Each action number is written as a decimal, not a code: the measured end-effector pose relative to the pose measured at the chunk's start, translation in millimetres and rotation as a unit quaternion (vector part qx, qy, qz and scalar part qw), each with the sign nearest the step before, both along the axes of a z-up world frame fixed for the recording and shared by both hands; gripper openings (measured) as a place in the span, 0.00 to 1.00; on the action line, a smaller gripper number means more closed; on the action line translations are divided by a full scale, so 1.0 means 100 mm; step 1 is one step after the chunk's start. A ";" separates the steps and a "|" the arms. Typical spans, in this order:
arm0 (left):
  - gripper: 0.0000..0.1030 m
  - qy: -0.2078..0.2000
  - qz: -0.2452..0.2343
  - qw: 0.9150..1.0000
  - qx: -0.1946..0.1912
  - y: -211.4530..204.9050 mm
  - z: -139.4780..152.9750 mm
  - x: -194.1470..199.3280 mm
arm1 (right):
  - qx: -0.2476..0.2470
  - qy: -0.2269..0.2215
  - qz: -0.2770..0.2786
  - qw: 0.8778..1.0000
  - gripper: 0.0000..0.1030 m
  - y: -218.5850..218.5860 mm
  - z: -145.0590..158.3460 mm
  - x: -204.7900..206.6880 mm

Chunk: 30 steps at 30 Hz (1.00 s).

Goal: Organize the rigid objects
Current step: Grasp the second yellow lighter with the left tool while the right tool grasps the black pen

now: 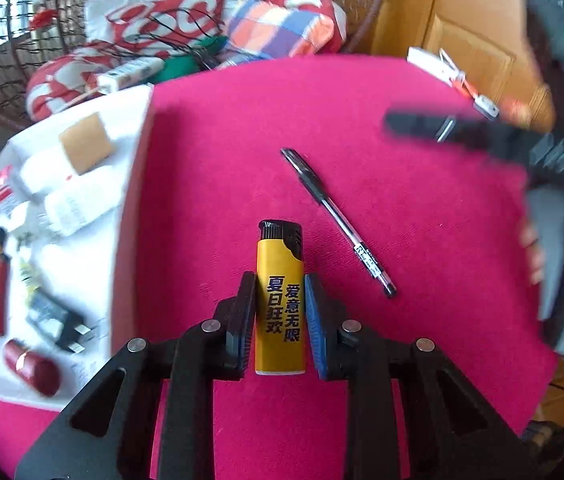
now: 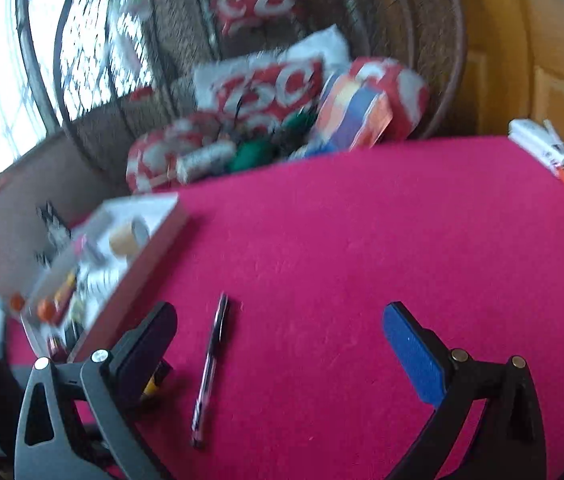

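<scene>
I'm taking the pen [image 1: 336, 222] as my landmark; it lies flat on the magenta cloth [image 1: 422, 260], diagonal in the left wrist view.

Far left of the pen: white tray [image 1: 94, 264] sitting on the cloth, long edge toward the pen. In it I see a tan square pad [image 1: 85, 143], white packets, a black plug adapter [image 1: 56, 320], a dark red cylinder [image 1: 32, 366], an orange-and-red stick at the left rim. Blurry, so I can't name the rest.

Just left of the pen, near its tip end: yellow lighter [image 1: 280, 300], black cap pointing away from my camera, printed characters facing up. Left gripper [image 1: 280, 320] is clamped on the lighter's body, black pad on one flank, blue pad on the other, both pressing. I can't tell if the lighter base is touching the cloth.

Right of the pen in the left wrist view: right gripper [image 1: 402, 124], blurred, above the cloth, well apart from the pen. A fingertip shows at the right edge behind it.

Right wrist view: right gripper [image 2: 278, 344] has its jaws spread wide, nothing between the pads but cloth and the pen [image 2: 211, 368], which lies nearer the black finger; no contact. Lighter [image 2: 150, 388] is a yellow sliver behind that black finger. Tray [image 2: 122, 256] is left of the pen.

Far right of the pen, at the cloth edge: white item with orange loop [image 2: 554, 156].
</scene>
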<state>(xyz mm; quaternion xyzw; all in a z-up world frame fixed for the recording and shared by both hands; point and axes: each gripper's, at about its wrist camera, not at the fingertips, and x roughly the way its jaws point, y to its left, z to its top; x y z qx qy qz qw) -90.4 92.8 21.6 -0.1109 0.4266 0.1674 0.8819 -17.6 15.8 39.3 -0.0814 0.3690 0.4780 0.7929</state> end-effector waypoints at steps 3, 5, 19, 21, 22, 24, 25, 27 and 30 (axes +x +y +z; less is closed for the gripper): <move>0.23 -0.023 0.015 1.000 0.008 0.02 0.16 -0.22 | -0.024 -0.009 0.029 0.999 0.84 0.16 -0.11 -0.14; 0.23 -0.040 0.027 0.999 0.009 0.06 0.25 -0.34 | -0.043 -0.017 0.049 0.998 0.79 0.31 -0.17 -0.24; 0.23 -0.102 0.068 0.992 0.020 0.28 0.50 -0.80 | -0.115 -0.102 0.126 0.980 0.07 0.65 -0.42 -0.70; 0.23 -0.110 0.070 0.991 0.023 0.29 0.54 -0.85 | -0.101 -0.093 0.121 0.983 0.07 0.61 -0.37 -0.68; 0.23 -0.114 0.071 0.991 0.026 0.28 0.57 -0.87 | -0.089 -0.090 0.117 0.985 0.07 0.59 -0.32 -0.68; 0.23 -0.127 0.080 0.988 0.035 0.29 0.67 -0.94 | -0.053 -0.091 0.102 0.989 0.07 0.52 -0.15 -0.66; 0.23 -0.136 0.085 0.986 0.041 0.29 0.74 -0.98 | -0.030 -0.094 0.095 0.991 0.07 0.46 -0.01 -0.65; 0.23 -0.158 0.097 0.981 0.056 0.29 0.87 -1.07 | 0.015 -0.103 0.083 0.991 0.07 0.31 0.24 -0.64; 0.23 -0.199 0.122 0.968 0.088 0.30 1.13 -1.26 | 0.093 -0.132 0.068 0.985 0.07 0.03 0.72 -0.69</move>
